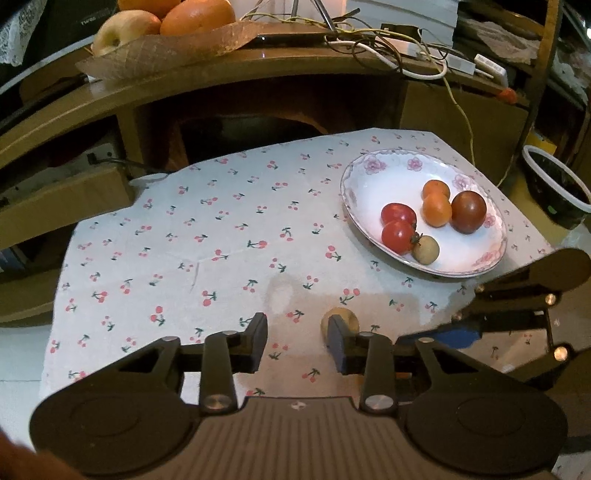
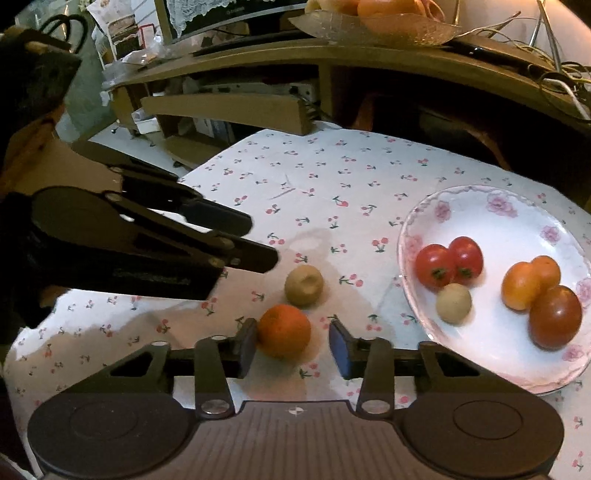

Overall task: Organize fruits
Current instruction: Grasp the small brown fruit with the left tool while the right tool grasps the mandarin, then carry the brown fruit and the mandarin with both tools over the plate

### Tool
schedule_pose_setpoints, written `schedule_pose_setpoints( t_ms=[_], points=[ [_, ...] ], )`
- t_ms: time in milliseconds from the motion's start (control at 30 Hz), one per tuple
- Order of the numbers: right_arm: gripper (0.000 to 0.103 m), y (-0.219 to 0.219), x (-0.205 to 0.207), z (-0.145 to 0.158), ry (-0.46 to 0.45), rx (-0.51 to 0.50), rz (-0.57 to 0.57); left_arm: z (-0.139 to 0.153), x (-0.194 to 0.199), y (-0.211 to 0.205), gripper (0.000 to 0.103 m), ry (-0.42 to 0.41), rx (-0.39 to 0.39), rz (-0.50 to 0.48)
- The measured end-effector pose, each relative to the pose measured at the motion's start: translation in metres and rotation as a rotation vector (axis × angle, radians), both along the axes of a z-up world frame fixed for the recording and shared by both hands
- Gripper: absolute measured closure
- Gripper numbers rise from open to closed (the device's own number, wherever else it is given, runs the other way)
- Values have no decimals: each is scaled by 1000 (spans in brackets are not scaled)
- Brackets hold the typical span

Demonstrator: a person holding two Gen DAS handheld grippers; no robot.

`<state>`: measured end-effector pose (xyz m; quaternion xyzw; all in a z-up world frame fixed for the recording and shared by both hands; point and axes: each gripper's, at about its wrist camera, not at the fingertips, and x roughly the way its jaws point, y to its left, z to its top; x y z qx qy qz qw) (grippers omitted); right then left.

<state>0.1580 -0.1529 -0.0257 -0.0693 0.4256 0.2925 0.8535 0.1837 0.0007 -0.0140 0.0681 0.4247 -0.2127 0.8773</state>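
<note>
— Where do our tools stand?

— Our right gripper (image 2: pixel 292 332) has its jaws apart around the small orange fruit (image 2: pixel 284 330). One pad touches it and the other stands clear, so nothing is clamped. Our left gripper (image 1: pixel 295 332) is open too, with only cloth between its fingers.

— And the other loose fruit?

— The tan fruit (image 2: pixel 304 286) lies on the cloth left of the plate (image 2: pixel 480 199), just beyond the orange one. In the left wrist view it is half hidden behind one finger.

— What is in the plate?

— We count two red tomatoes (image 2: pixel 448 260), two orange fruits (image 2: pixel 530 280), a dark tomato (image 2: pixel 554 317) and a tan ball (image 2: pixel 453 303).

— The surface?

— A white tablecloth (image 1: pixel 221 221) printed with cherries lies under the plate, with a damp-looking patch left of it.

— The room?

— Behind the plate we see a wooden unit (image 1: pixel 221 74) bearing a leaf-shaped dish (image 1: pixel 166 48) of large fruit and tangled cables (image 1: pixel 388 44). Right of the plate stands a dark bin (image 1: pixel 554 184).

— Any writing?

— There is lettering on the dark device (image 1: pixel 92 20) beyond the dish, too small for us to read.
</note>
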Motion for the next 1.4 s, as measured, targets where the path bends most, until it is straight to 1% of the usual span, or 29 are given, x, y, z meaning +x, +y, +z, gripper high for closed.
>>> schedule_pose_setpoints(
  t_ms=[33,167,233,400,600,700,733,833,933,1067,1300,1400],
  points=[
    [74,-1,1,0,25,18,0,-2,2,-2,61,8,-3,-1],
    [75,-5,-2,1,60,27,-20,-6,5,-14,59,22,-20,-25],
    [75,-9,-4,2,74,24,-32,-6,4,-21,59,22,-17,-39],
    [75,-27,-16,10,79,10,-58,-11,1,-33,59,34,-16,-72],
    [75,-55,-22,12,66,-29,-138,-17,2,-51,60,37,5,-79],
    [75,-65,-21,11,65,-38,-166,-23,2,-58,64,45,21,-84],
    [75,-67,-21,11,63,-45,-171,-23,1,-60,64,34,26,-84],
    [75,-76,-21,10,63,-50,-191,-23,1,-64,71,24,32,-79],
    [75,-80,-22,10,57,-52,-201,-22,-1,-67,72,23,35,-83],
    [75,-84,-24,12,51,-59,-211,-19,-11,-71,72,20,47,-111],
    [75,-86,-37,24,29,-55,-205,2,-43,-73,72,23,41,-153],
    [75,-87,-47,23,49,-64,-208,0,-57,-74,72,41,54,-176]
  ],
)
